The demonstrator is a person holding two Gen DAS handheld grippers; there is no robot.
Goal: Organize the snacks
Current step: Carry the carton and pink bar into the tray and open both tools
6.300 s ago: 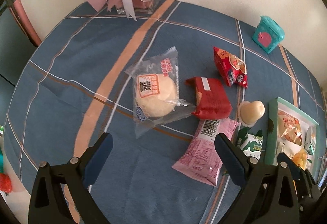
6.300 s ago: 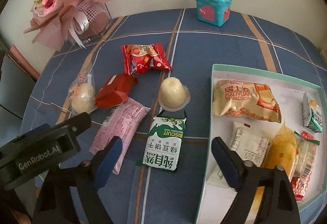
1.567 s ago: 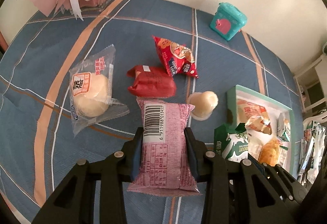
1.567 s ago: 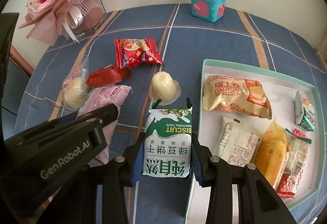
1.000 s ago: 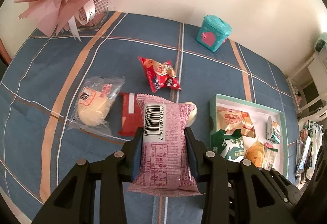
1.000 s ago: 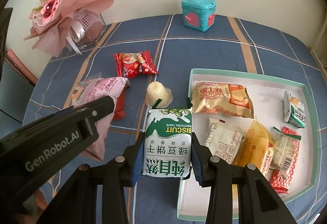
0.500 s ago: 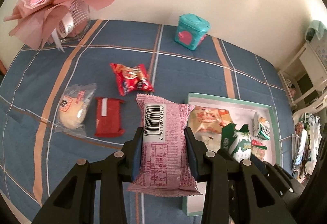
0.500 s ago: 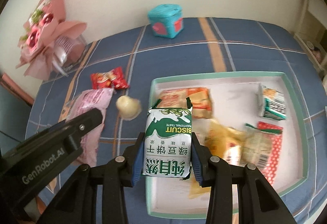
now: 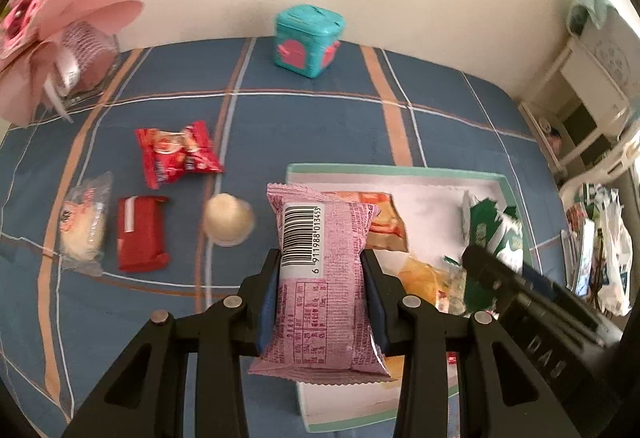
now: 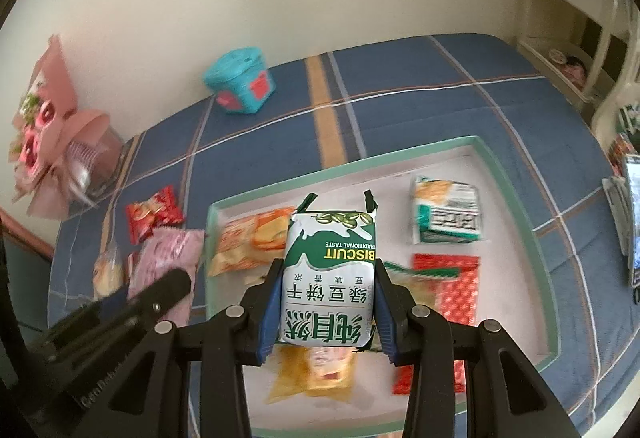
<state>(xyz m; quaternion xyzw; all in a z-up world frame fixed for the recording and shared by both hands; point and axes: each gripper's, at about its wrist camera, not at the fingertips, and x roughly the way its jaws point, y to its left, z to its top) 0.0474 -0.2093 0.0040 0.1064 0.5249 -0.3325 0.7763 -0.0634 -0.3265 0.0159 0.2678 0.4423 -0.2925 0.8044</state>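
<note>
My left gripper (image 9: 322, 294) has its jaws clamped on the pink packet (image 9: 320, 278); the right gripper's (image 10: 328, 302) jaws grip the green biscuit pack (image 10: 330, 278). Both hang above the tray (image 10: 516, 198), which already holds several snacks. Four snacks (image 9: 176, 154) remain on the surface, left of my jaws.

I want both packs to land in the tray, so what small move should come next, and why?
Probably lower the right gripper and let go: its green biscuit pack already hangs over a bare patch of the tray. The left gripper, shut on the pink pack, sits only at the tray's near edge, so it should follow.
</note>
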